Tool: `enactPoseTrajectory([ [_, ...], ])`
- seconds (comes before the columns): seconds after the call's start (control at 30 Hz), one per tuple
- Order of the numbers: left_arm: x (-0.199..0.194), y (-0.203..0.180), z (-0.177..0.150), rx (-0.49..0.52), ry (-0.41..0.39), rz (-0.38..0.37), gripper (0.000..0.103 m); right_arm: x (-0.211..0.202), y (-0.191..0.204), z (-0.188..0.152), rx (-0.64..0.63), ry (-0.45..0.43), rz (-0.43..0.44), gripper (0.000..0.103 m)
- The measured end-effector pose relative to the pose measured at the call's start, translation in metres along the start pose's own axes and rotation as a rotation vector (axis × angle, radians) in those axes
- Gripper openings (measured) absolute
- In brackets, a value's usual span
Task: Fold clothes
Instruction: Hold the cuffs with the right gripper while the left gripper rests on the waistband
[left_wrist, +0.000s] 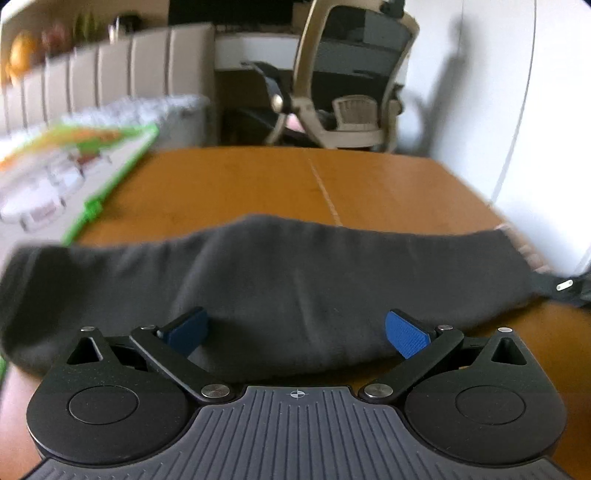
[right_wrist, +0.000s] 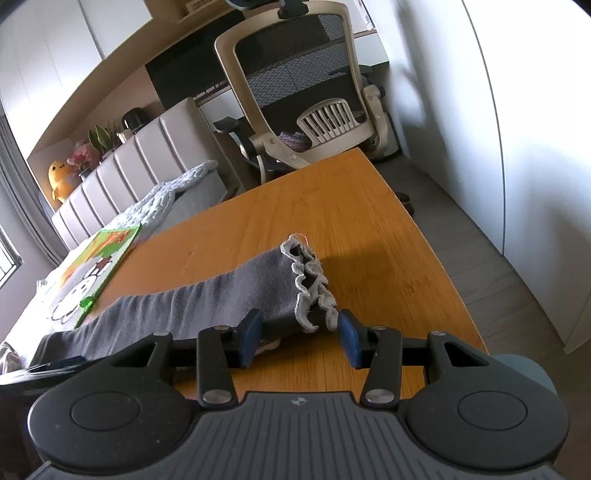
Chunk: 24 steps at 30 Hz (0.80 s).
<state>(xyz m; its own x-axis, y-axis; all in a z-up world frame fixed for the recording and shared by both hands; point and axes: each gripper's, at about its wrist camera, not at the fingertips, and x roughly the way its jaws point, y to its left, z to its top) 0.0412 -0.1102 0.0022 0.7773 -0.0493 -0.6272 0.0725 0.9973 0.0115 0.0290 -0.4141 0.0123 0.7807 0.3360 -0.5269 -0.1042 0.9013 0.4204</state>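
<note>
Cloth (right_wrist: 207, 299), a long grey knit strip with a pale frilled hem (right_wrist: 314, 291) at one end, lies stretched across the near part of the wooden table (right_wrist: 351, 229). It looks soft and limp, ribbed in shallow wrinkles, so it should drape and slide easily on the smooth, faintly grained board.

The step in hand seems to be taking hold for a fold. The right gripper (right_wrist: 301, 338) sits at the frilled end with its blue pads part-way in; the ruffle lies between them, but the pads do not visibly press it, so nothing looks held yet. The left gripper (left_wrist: 295, 332) hangs wide open over the middle of the cloth (left_wrist: 277, 288), empty, its ridged pads well apart above the fabric.

The next move probably calls for the right pads to pinch the hem firmly, catching both layers, while the left finds its own edge, then lifting together to carry one end over.

Beyond lie a glossy green-edged box (right_wrist: 99, 258), a mesh-backed chair (right_wrist: 295, 81) and a padded grey sofa (right_wrist: 147, 155).
</note>
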Motion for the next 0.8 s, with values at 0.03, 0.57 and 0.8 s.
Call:
enactPoseTrajectory([
  [0.03, 0.000, 0.000, -0.001, -0.001, -0.009, 0.001, 0.103, 0.000, 0.000, 0.000, 0.002, 0.000, 0.002, 0.045],
  [0.57, -0.004, 0.000, -0.008, 0.013, -0.027, -0.021, 0.103, 0.004, 0.013, 0.000, -0.071, 0.010, -0.017, 0.058],
  [0.8, -0.005, -0.001, -0.008, 0.013, -0.027, -0.021, 0.103, 0.004, 0.015, 0.001, -0.079, 0.011, -0.019, 0.063],
])
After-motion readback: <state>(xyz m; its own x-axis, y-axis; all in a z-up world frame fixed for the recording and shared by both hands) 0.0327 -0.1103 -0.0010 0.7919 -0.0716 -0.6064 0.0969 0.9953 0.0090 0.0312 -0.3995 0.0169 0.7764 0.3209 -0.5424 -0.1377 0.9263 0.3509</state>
